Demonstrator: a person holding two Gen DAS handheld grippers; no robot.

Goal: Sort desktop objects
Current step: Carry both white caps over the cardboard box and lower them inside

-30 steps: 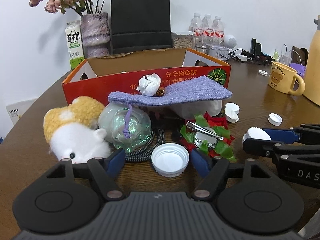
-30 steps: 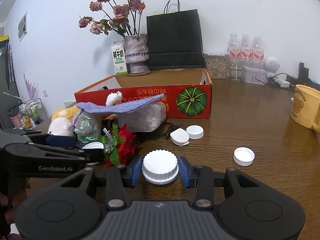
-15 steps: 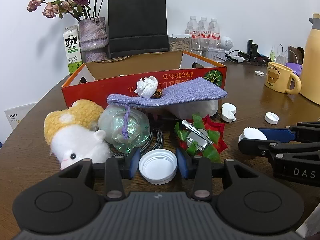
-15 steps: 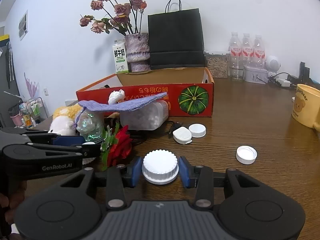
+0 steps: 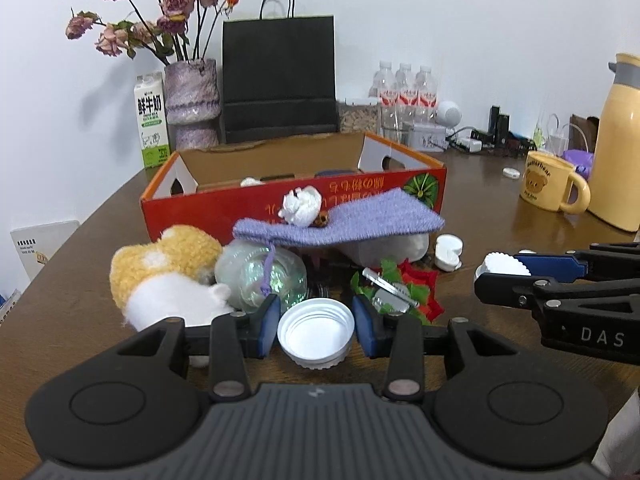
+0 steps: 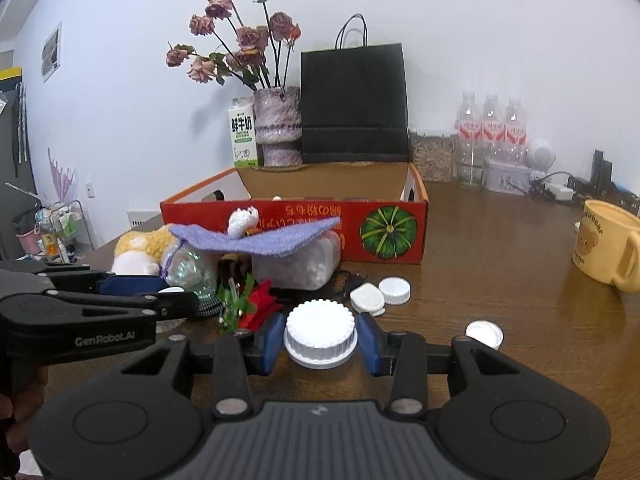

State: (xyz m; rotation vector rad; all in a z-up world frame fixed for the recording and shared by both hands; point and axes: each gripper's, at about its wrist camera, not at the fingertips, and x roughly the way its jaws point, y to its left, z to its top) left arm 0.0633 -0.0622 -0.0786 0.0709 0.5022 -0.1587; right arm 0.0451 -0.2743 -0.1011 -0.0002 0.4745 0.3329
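My left gripper (image 5: 316, 320) is shut on a white lid (image 5: 316, 334) that lies hollow side up, its blue pads pressing both sides. My right gripper (image 6: 320, 336) is shut on a white ribbed cap (image 6: 320, 332), which the left wrist view shows at the right (image 5: 502, 266). Just beyond the left gripper is a pile: a yellow and white plush toy (image 5: 160, 276), a clear iridescent globe (image 5: 260, 276), a purple knitted pouch (image 5: 360, 216) and a red and green flower clip (image 5: 404, 288). Behind the pile stands an open red cardboard box (image 5: 224, 208).
Loose white caps (image 6: 394, 290) (image 6: 484, 332) and a small white case (image 6: 366, 296) lie on the brown table right of the pile. A yellow mug (image 5: 548, 184) and a yellow flask (image 5: 618, 152) stand far right. A vase, a milk carton, a black bag and bottles line the back.
The left gripper's jaws have closed from wide apart onto the white lid. The right gripper has kept its hold on the ribbed cap and stayed in place.
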